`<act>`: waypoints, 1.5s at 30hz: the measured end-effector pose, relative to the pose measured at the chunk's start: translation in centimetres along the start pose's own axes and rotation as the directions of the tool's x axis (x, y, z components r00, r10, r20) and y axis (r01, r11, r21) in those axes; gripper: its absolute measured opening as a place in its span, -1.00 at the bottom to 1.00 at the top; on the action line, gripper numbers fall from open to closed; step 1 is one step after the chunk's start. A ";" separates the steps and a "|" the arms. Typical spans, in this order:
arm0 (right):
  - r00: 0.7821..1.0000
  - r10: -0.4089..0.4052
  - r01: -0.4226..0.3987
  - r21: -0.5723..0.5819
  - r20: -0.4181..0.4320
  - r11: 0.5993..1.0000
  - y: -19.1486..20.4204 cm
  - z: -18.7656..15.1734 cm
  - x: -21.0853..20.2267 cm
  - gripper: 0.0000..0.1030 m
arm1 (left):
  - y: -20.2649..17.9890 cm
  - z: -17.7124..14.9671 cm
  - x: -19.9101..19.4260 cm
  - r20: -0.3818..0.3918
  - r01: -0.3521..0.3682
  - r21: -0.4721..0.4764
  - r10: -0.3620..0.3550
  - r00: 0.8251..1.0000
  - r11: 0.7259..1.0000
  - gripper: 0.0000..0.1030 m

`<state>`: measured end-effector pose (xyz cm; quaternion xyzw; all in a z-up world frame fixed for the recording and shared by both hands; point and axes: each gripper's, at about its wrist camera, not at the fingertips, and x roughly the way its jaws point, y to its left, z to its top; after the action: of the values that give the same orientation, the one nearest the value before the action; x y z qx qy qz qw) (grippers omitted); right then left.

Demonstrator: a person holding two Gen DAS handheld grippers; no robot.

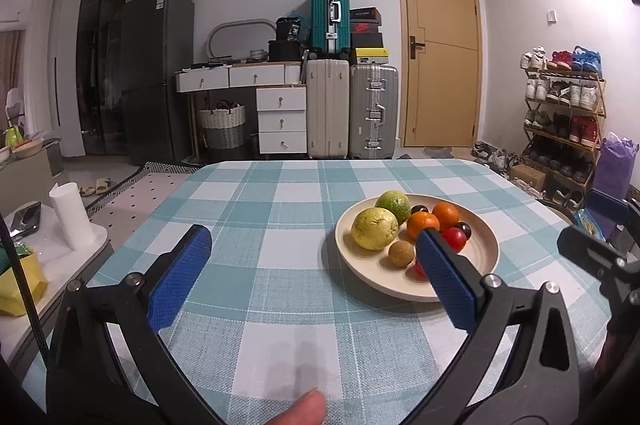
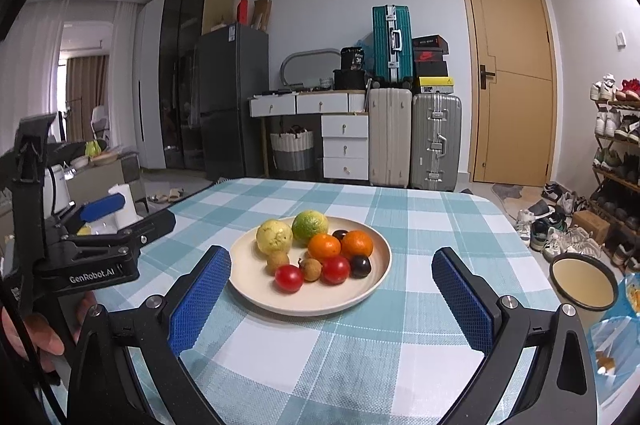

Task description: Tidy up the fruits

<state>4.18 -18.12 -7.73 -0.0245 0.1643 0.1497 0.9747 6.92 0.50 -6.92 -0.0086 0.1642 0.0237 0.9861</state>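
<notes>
A cream plate (image 2: 256,289) (image 1: 480,257) on the checked tablecloth holds a yellow fruit (image 2: 274,236), a green fruit (image 2: 309,224), two oranges (image 2: 324,246), two red tomatoes (image 2: 289,278), two brown longans (image 2: 310,269) and two dark plums (image 2: 360,266). My right gripper (image 2: 332,289) is open and empty, its fingers on either side of the plate's near rim. My left gripper (image 1: 312,271) is open and empty, left of the plate; its right finger hides part of the plate. The left gripper's body also shows in the right wrist view (image 2: 100,249).
A round bowl (image 2: 582,283) and snack bags stand at the table's right edge. A white side table with a paper roll (image 1: 72,217) and a yellow object is left of the table. Suitcases, drawers, a fridge and a shoe rack are beyond.
</notes>
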 end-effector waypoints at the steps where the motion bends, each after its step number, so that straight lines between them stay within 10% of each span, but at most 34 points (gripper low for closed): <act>1: 1.000 -0.001 0.001 -0.011 -0.006 1.000 0.2 0.0 0.2 1.00 | 0.0 -0.1 0.0 0.004 0.001 -0.001 -0.001 1.000 1.000 0.98; 45: 1.000 0.008 -0.008 -0.012 0.002 1.000 -0.1 -0.1 -0.6 1.00 | 0.1 -0.1 -0.4 0.013 0.005 -0.001 -0.005 1.000 1.000 0.98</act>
<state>3.64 -18.39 -7.61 -0.0296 0.1626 0.1544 0.9741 6.50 0.61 -6.90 -0.0095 0.1579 0.0214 0.9872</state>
